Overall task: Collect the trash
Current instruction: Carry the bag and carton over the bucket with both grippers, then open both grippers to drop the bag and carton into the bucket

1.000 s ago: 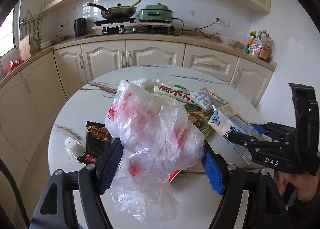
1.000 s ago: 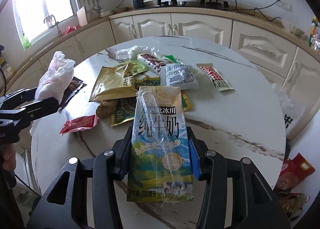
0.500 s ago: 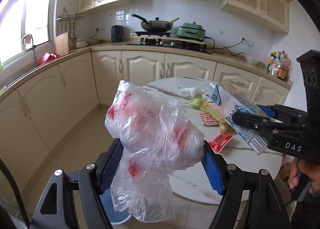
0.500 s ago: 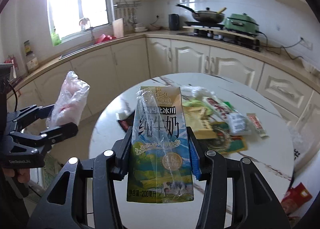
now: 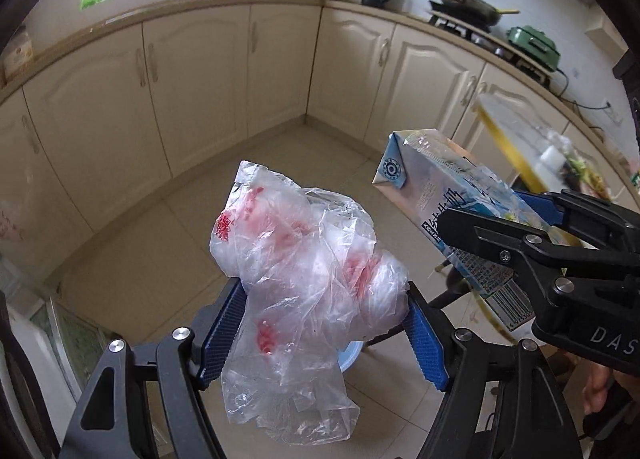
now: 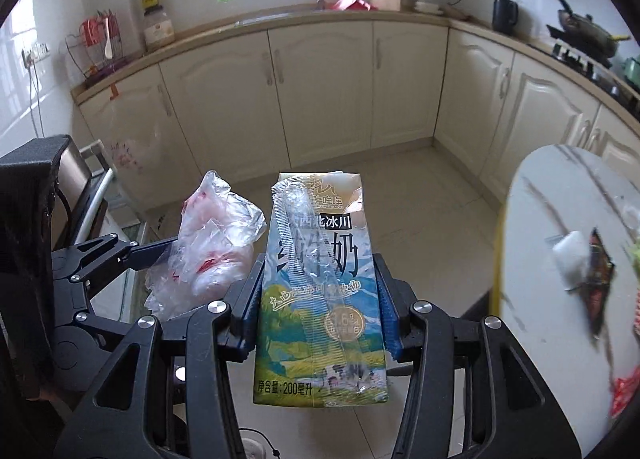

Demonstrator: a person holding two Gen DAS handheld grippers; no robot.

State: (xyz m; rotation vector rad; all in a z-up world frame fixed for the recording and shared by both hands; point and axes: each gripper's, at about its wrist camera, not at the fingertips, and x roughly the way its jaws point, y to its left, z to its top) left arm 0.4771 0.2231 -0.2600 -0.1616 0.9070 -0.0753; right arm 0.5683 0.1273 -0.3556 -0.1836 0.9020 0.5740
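The left gripper (image 5: 324, 333) clamped a crumpled clear plastic bag with red print (image 5: 304, 283) between its blue pads. Beside it, the right gripper (image 6: 320, 299) pinched an upright blue-and-green milk carton (image 6: 320, 299) above the beige tiled floor (image 6: 420, 199), beside the round white marble table (image 6: 540, 259).

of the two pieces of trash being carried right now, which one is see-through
The crumpled clear plastic bag with red print, clamped in the left gripper. The right gripper holds an opaque printed milk carton.
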